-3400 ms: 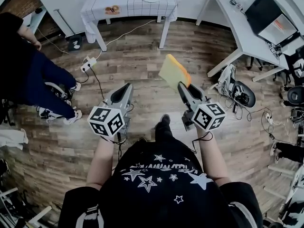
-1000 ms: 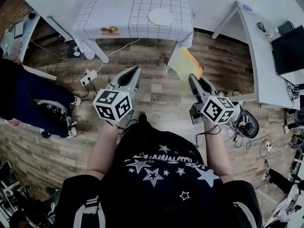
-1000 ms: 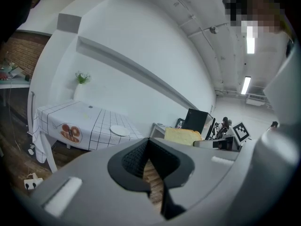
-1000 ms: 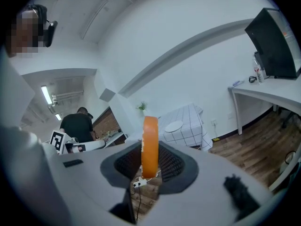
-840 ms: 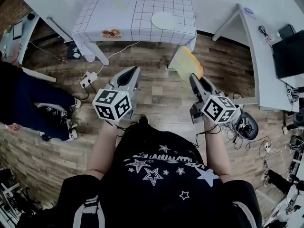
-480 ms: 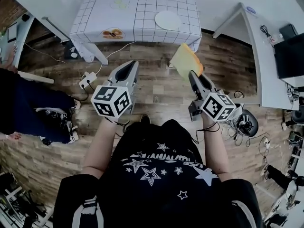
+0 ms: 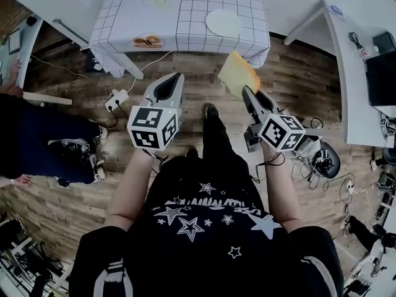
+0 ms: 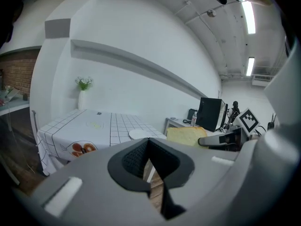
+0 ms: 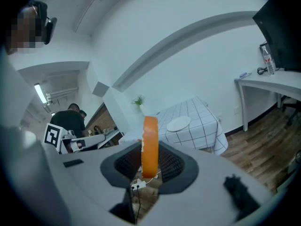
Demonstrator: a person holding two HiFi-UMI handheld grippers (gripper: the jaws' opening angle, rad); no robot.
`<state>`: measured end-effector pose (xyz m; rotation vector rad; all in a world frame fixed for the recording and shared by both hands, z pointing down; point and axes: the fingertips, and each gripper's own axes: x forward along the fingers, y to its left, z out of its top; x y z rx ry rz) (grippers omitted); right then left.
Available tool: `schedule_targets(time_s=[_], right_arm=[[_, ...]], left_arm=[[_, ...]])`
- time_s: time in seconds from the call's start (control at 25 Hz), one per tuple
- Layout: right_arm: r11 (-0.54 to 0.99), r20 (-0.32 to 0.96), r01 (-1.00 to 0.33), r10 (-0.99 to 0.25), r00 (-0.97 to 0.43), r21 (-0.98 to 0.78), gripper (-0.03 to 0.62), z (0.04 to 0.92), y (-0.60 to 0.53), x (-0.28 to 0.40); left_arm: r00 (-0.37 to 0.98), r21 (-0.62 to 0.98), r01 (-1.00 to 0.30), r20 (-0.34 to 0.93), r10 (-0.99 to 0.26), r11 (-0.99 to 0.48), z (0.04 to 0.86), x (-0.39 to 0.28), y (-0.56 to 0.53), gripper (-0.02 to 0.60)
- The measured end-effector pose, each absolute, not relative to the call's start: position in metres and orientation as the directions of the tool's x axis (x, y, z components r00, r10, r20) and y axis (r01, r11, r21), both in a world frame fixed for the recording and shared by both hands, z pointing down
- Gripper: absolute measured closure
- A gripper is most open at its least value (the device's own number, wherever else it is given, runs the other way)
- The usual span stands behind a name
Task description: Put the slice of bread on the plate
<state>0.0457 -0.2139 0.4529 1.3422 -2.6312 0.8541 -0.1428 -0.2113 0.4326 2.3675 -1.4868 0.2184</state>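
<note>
Right gripper (image 9: 149,169) fingers (image 9: 172,166) pinch the bread slice (image 9: 150,135) edge-on; left gripper (image 8: 149,160) fingers closed, empty.

Ahead of you stands a table (image 7: 142,17) under a white cloth ruled in dark squares. Near its front left corner lies a small orange-brown item (image 7: 147,41), too small to identify. On the wooden floor (image 7: 297,85) by the table's left leg lies a white power strip (image 7: 116,97) with cables. To your right is a white desk (image 7: 346,60) with a dark monitor (image 7: 380,73). To your left is a person in dark clothes (image 7: 37,129). A vase of flowers (image 8: 83,94) stands at the table's far end.
</note>
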Motion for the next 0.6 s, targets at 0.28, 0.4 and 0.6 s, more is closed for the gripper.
schedule_targets(time_s=[0.28,0.4,0.6], right_arm=[[0.514,0.303,-0.75,-0.699,-0.648,-0.416,0.496,0.451,-0.285,0.038],[0.531,0.31,-0.745,-0.687,-0.658,-0.404,0.496,0.45,-0.319,0.04],[0.561,0.335,-0.766,-0.689,-0.643,-0.315,0.496,0.442,-0.379,0.047]], left_arm=[[0.395,0.198,-0.917,0.33,-0.858,-0.346,0.437,-0.151,-0.26,0.572],[0.383,0.202,-0.921,0.335,-0.861,-0.332,0.438,-0.147,-0.292,0.572],[0.378,0.198,-0.923,0.327,-0.866,-0.329,0.431,-0.133,-0.343,0.572]])
